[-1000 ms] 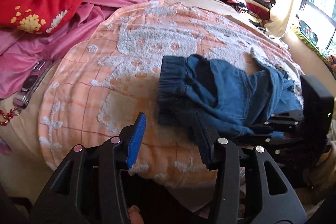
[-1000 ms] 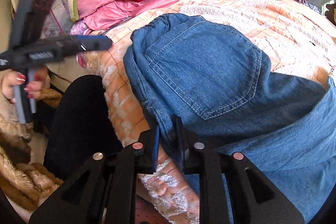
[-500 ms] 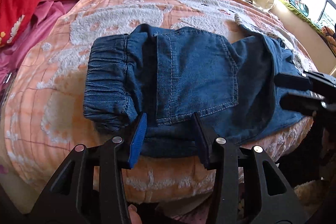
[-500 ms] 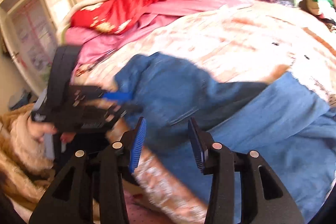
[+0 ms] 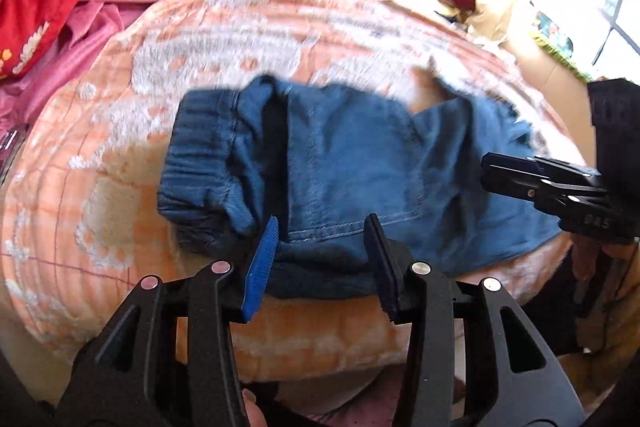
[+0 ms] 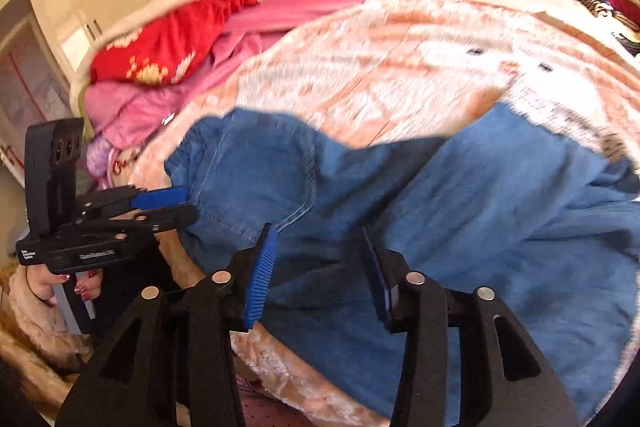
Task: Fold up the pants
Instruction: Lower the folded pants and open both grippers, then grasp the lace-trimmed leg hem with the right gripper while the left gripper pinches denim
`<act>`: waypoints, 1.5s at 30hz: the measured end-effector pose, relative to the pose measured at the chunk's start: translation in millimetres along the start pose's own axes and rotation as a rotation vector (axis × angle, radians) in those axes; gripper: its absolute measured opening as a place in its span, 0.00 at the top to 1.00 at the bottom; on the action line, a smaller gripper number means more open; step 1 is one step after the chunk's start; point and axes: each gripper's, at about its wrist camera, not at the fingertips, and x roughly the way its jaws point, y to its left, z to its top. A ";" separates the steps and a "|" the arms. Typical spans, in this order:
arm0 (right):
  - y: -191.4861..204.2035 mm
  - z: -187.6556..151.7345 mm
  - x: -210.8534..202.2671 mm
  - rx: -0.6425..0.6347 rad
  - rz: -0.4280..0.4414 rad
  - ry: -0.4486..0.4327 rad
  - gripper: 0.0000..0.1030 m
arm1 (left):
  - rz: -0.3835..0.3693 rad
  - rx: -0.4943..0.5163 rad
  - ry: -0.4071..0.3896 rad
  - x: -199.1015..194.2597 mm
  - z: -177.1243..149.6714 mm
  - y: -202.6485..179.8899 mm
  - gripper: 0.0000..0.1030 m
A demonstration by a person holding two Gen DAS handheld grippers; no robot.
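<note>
The left black two-finger gripper [image 5: 320, 259] gapes empty at the near hem of the folded blue denim pants [image 5: 340, 167] on the peach fleece blanket [image 5: 120, 155]; the right gripper [image 6: 320, 267], equally spread, hovers over the trailing legs, long axis running left-right

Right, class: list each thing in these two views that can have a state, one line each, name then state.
Jeans: folded over once, lying on the blanket, held by neither gripper.
Left gripper: open, over the jeans' near edge.
Right gripper: open, above the jeans.
Blanket: spread flat over the bed.
Red garment: crumpled on the pink bedding.
</note>
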 end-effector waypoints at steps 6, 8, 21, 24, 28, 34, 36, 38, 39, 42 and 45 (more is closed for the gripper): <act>-37.9 9.8 -53.5 0.078 -0.119 -0.097 0.43 | -0.048 0.085 -0.060 -17.4 20.9 -37.0 0.60; -50.7 10.8 -61.8 0.100 -0.150 -0.113 0.40 | -0.069 0.112 -0.052 -11.9 25.3 -51.4 0.56; -84.8 13.0 -84.7 0.136 -0.253 -0.116 0.21 | -0.210 0.138 0.062 39.5 29.4 -107.4 0.51; -84.9 18.5 -79.4 0.126 -0.260 -0.107 0.15 | -0.231 0.153 0.075 45.2 28.5 -116.9 0.57; -83.7 26.6 -69.4 0.101 -0.258 -0.088 0.15 | -0.229 0.152 0.098 56.9 29.5 -121.3 0.57; -81.9 42.6 -45.4 0.079 -0.257 -0.037 0.11 | -0.220 0.116 0.107 78.1 37.2 -118.2 0.57; -81.4 49.7 -35.9 0.066 -0.256 -0.024 0.11 | -0.227 0.108 0.113 85.1 39.9 -119.1 0.57; -80.9 58.3 -26.3 0.054 -0.259 -0.013 0.11 | -0.243 0.089 0.118 90.4 41.2 -118.6 0.65; -81.7 62.5 -21.2 0.048 -0.264 -0.008 0.11 | -0.257 0.071 0.125 93.6 41.9 -118.1 0.69; -89.6 78.2 -3.1 0.043 -0.285 0.012 0.11 | -0.270 0.041 0.129 98.5 42.3 -118.9 0.84; -104.6 90.5 13.7 0.068 -0.305 0.042 0.11 | -0.292 0.038 0.121 96.3 40.6 -121.6 0.88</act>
